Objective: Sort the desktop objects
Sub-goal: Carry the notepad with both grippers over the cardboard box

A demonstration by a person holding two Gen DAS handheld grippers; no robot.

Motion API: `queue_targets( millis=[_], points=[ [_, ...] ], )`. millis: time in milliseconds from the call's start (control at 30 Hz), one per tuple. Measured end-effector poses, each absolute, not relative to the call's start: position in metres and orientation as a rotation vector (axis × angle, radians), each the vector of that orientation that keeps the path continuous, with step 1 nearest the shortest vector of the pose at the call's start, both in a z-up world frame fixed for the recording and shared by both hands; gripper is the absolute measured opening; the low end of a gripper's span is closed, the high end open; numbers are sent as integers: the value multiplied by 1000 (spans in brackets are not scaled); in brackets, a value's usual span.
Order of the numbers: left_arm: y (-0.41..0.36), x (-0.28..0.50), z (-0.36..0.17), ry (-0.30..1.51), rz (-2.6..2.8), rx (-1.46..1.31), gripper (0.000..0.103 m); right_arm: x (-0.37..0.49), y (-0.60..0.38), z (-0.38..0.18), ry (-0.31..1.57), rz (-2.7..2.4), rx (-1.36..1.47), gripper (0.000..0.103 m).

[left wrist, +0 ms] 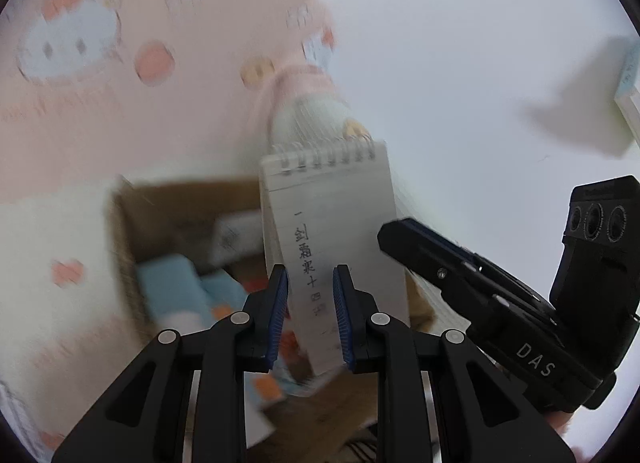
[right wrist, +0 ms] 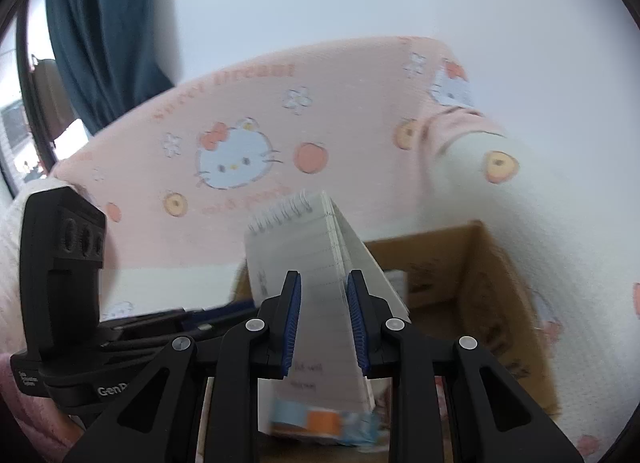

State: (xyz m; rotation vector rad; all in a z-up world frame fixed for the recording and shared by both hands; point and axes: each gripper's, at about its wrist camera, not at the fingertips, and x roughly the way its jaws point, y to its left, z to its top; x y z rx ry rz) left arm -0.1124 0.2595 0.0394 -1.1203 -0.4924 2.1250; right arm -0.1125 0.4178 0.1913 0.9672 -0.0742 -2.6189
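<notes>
My left gripper (left wrist: 311, 305) and right gripper (right wrist: 324, 317) each pinch the spiral notepad (left wrist: 332, 223) between nearly closed fingers. It stands lengthwise, coil end up and away, above the open cardboard box (right wrist: 480, 283).

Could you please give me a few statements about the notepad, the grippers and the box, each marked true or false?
1. Both grippers, left and right, hold the spiral notepad. True.
2. The notepad's top page is blank. False: it carries handwriting.
3. A cardboard box stands open below the notepad. True.
4. The box is empty. False: blurred items lie inside.
5. The blanket behind is plain blue. False: it is pink with cartoon cats.
</notes>
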Motion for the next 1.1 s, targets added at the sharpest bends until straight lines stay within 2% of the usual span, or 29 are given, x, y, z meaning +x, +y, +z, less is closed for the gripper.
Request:
queue_targets(
  millis=[167,500,700,900,1100],
  points=[
    [292,-116,15,-494,2027,-1246,24,-118,448,172,-87,-2642,1093,21],
    [330,-143,-14,-497,1894,-1397,24,-148,496,113,-275,-2606,1415,19],
    [344,-154,-35,-481,1834,-1511,24,-164,506,93,-353,-2598,1498,17],
    [344,-149,-26,-427,1867,-1468,24,-157,502,102,-323,-2622,1449,17],
    [339,-137,-24,-525,1753,-1514,25,-136,501,134,-311,-2656,1365,17]
  ],
)
